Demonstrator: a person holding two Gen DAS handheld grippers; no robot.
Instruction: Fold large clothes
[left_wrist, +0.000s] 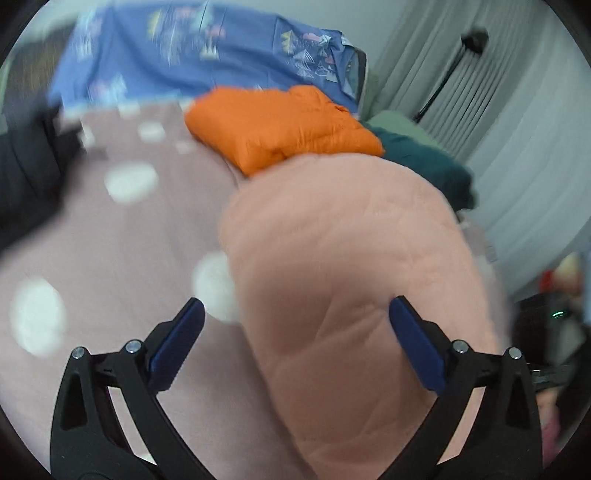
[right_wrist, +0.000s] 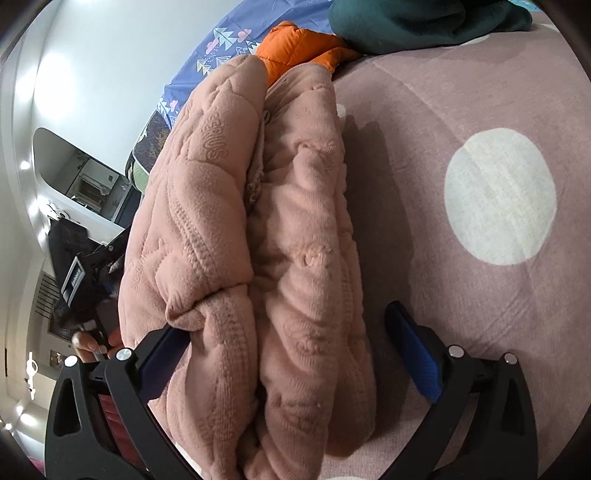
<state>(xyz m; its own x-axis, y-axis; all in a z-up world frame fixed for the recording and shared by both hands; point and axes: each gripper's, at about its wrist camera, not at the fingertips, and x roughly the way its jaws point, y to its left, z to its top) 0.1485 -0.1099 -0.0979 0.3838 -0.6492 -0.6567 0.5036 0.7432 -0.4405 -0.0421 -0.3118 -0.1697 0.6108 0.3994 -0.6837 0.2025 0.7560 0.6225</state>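
Both the left tongs (left_wrist: 295, 328) and right tongs (right_wrist: 291, 332) are spread wide, gripping nothing, so the folded pink fleece garment (right_wrist: 258, 221) could flop open on the dotted mauve bedsheet (right_wrist: 461, 110).

the only lettering that shows is embossed into the pink fleece garment (right_wrist: 207, 221), on its upper fold ahead of the right gripper (right_wrist: 291, 332) and toward its left finger. it runs sideways and cannot be read with certainty. a label on the dark device beyond that finger is too small to read.
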